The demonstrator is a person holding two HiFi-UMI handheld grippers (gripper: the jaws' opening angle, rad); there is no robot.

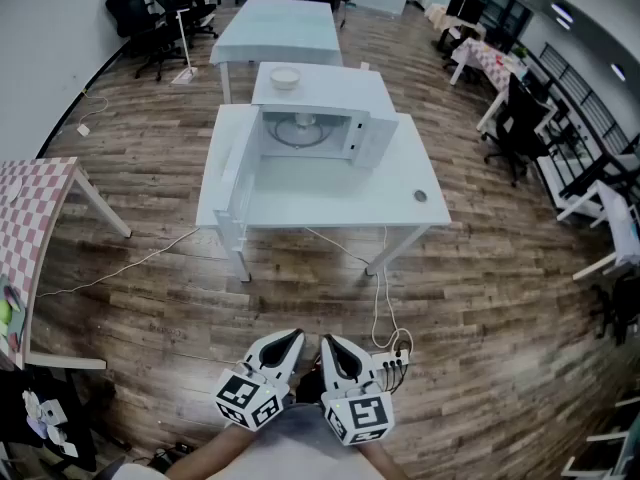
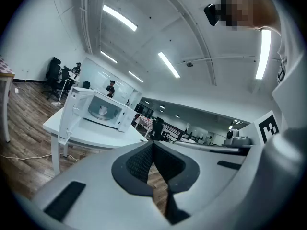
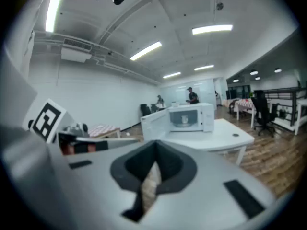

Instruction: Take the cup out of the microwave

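**Both tools clenched on nothing, cup far off inside the open microwave**

Nearest in the head view, the left tool (image 1: 288,340) and the right tool (image 1: 332,343) sit side by side at the near edge, over the wooden floor (image 1: 150,298). Their tips point toward the far side. In its own view the left tool (image 2: 153,144) has its jaws drawn together at the tips with nothing gripped; only floor shows in the gap behind them. The right tool (image 3: 154,153) is the same: jaws clenched and nothing held.

Well beyond both tools stands a white counter (image 1: 330,200), and a cable (image 1: 378,298) trails over the floor from under it toward the near side. The microwave (image 1: 375,133) rests on the far part of the counter. Its door (image 1: 232,173) is swung wide open to the left, out past the counter's left edge. The cup (image 1: 303,122) stands upright inside the cavity on the turntable (image 1: 300,133), far from either tool and roughly straight ahead of them. From the left tool the cup (image 2: 102,111) appears up and to the left of the jaws. From the right tool the cup (image 3: 184,120) appears above and slightly right. A pale bowl (image 1: 285,78) sits on top of the microwave.
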